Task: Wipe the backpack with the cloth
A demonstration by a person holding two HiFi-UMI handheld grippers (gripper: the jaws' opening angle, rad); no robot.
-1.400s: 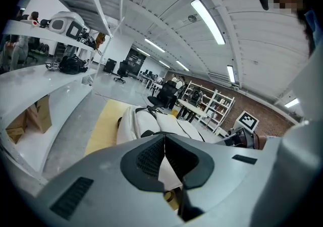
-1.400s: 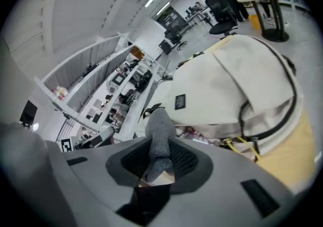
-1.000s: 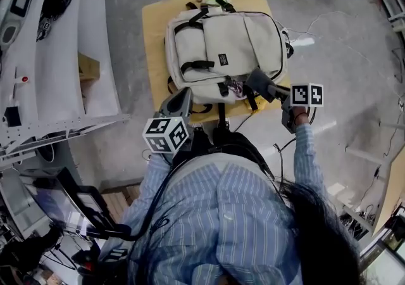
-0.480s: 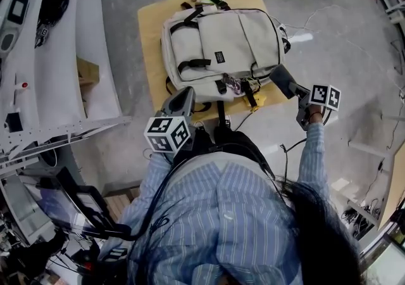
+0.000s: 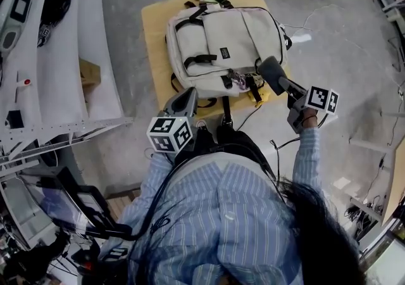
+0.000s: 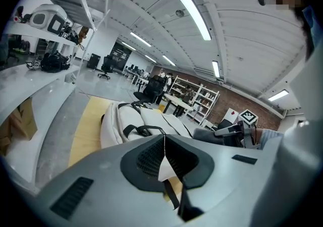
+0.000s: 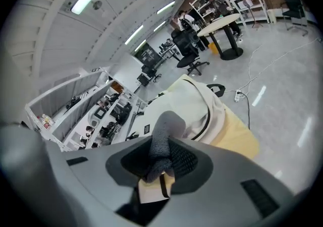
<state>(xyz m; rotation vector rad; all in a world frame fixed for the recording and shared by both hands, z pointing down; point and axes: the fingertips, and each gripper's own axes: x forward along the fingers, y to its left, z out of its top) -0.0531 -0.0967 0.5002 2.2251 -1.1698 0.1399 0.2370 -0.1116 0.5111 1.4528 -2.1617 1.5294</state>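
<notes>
Grey fleece cloth (image 7: 162, 125), pinched fast in right gripper (image 7: 161, 163); left gripper (image 6: 164, 156) closed on nothing.
Cloth tip sits at near right corner of beige canvas backpack (image 5: 221, 37), which lies flat on yellow wooden table (image 5: 154, 30). Recommended: press cloth flat and use long even strokes, clear of dangling black straps (image 5: 226, 111).

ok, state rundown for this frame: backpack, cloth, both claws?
backpack: lying flat on the table, front face up.
cloth: bunched, pinched at the backpack's near corner; contact unclear.
right claw: shut on the cloth.
left claw: shut, empty, held short of the backpack.
</notes>
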